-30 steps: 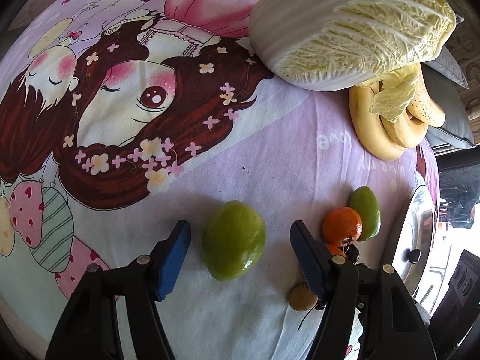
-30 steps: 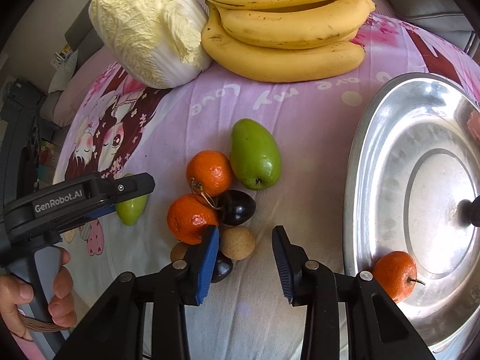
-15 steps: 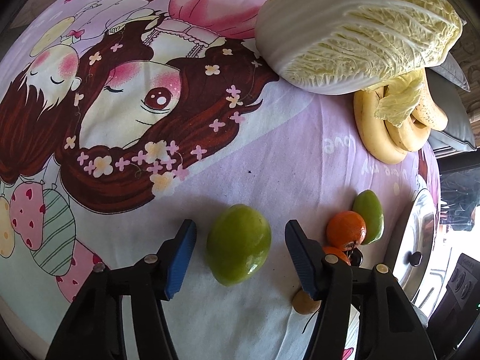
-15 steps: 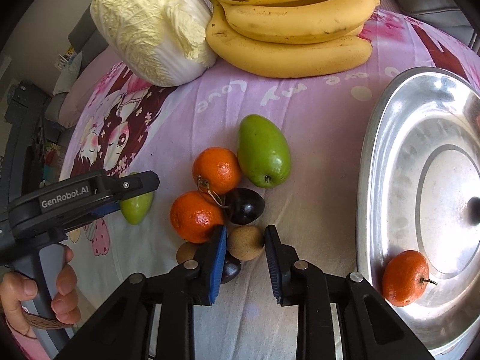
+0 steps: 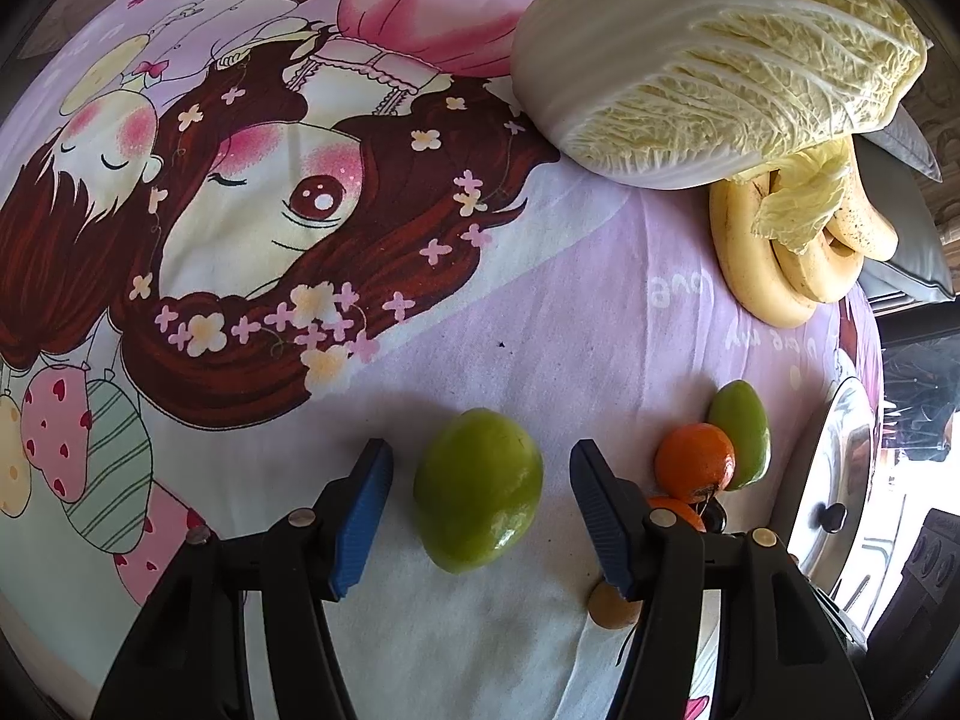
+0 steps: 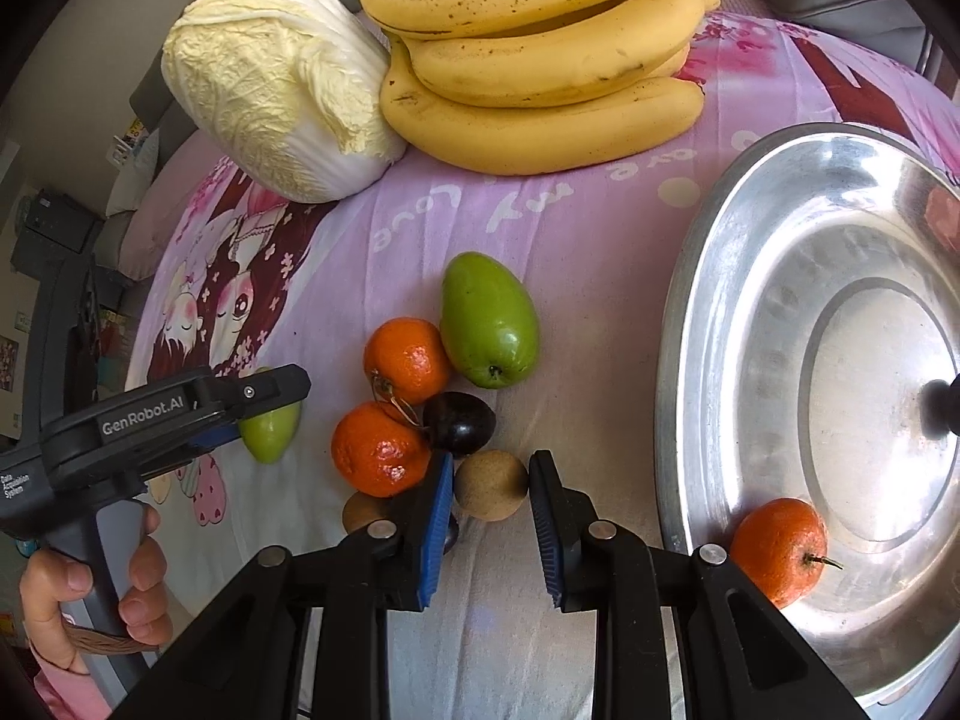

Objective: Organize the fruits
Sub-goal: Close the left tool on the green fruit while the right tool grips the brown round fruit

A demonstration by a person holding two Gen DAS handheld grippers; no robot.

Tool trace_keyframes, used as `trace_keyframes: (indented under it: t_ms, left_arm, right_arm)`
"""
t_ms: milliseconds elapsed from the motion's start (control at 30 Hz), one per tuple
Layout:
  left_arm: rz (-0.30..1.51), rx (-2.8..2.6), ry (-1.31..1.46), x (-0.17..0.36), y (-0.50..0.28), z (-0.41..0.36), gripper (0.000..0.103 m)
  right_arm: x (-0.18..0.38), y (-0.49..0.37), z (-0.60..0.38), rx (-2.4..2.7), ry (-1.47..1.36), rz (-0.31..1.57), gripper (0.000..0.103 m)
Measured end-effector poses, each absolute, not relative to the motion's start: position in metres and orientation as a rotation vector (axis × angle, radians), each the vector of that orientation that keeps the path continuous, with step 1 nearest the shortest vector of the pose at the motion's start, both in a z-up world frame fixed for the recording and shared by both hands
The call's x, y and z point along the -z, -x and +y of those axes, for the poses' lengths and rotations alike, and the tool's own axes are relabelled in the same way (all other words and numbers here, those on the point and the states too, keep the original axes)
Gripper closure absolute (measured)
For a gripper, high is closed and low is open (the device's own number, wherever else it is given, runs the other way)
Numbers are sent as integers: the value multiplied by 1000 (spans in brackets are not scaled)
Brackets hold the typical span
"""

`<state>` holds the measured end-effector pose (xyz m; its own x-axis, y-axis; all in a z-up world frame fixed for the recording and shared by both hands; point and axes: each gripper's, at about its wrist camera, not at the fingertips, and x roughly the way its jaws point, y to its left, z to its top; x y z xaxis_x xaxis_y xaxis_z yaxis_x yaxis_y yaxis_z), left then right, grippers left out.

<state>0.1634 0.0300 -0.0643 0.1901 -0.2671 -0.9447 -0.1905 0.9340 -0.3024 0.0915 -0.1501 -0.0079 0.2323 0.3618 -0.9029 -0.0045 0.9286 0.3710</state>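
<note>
Right gripper (image 6: 489, 489) clamps the small brown fruit (image 6: 491, 485) at the near edge of the fruit cluster — two oranges (image 6: 407, 360), a dark plum (image 6: 459, 423) and a green mango (image 6: 489, 330) crowd just behind it. Beside the cluster, the steel tray (image 6: 690, 360) holds one orange (image 6: 779, 549). Left gripper (image 5: 480, 492) straddles another green fruit (image 5: 478, 489), pads seemingly not touching. Bananas (image 6: 540, 78) and cabbage (image 6: 282, 78) lie beyond.

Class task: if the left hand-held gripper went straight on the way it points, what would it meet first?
Probably the round green fruit lying between its open blue pads, then the printed cloth.
</note>
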Motion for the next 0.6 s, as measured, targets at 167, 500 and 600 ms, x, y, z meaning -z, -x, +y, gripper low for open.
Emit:
trace_keyframes:
  t_ms: [167,500,600]
  left_arm:
    - [1383,45,379,64,-164,27,43]
    - [1358,16,377,62,-164,30,61]
    - [1357,21,390,61,-163,31,61]
  right_arm:
    - [9,-91,-148,-256,-316,1325,75]
    - [10,-90,-147,-259,-315,1329,75]
    - [9,-91,-146,-262,-318,1327,75]
